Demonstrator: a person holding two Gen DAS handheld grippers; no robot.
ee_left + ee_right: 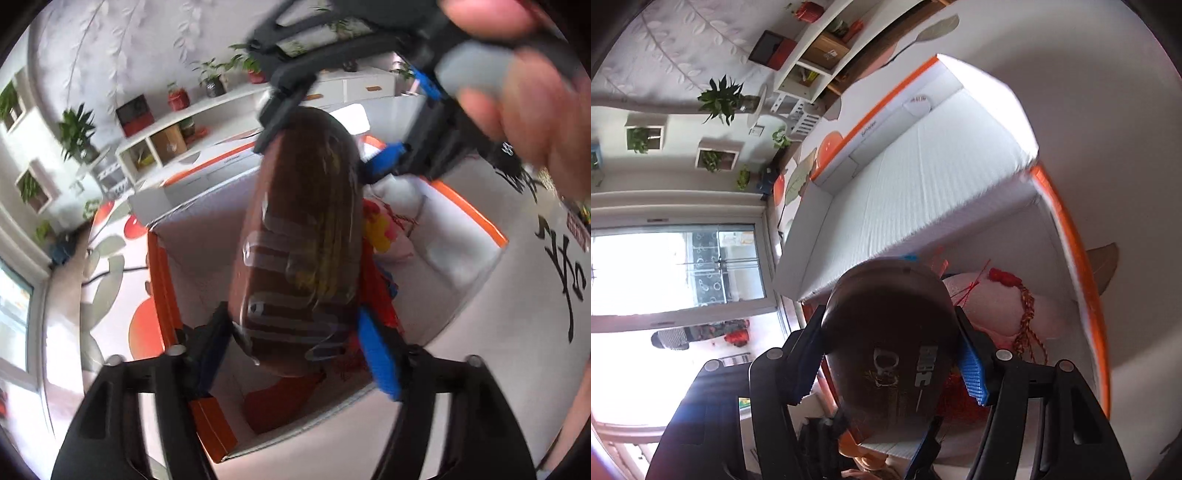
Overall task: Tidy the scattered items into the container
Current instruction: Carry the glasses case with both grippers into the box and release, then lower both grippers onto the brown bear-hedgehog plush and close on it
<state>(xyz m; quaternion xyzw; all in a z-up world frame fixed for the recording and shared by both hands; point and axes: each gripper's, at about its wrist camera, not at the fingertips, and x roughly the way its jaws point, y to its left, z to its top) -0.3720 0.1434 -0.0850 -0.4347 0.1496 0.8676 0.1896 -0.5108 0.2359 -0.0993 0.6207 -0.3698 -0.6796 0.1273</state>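
Observation:
Both grippers hold one long dark brown case (303, 236) over the open white and orange box (476, 218). My left gripper (299, 336) is shut on its near end. My right gripper shows at the top of the left wrist view (325, 144), shut on the far end. In the right wrist view my right gripper (890, 362) clamps the brown case (890, 332) above the box (1067, 229). Inside the box lie a pink-white soft item (1001, 310) with a red and gold tassel (1027, 314), and colourful items (376, 229).
The box lid (916, 184) stands open behind the box. The table has a white cloth with orange fruit and grey leaf print (107, 266). White shelves with plants and red boxes (177, 122) stand at the wall. A window (676, 273) is to the side.

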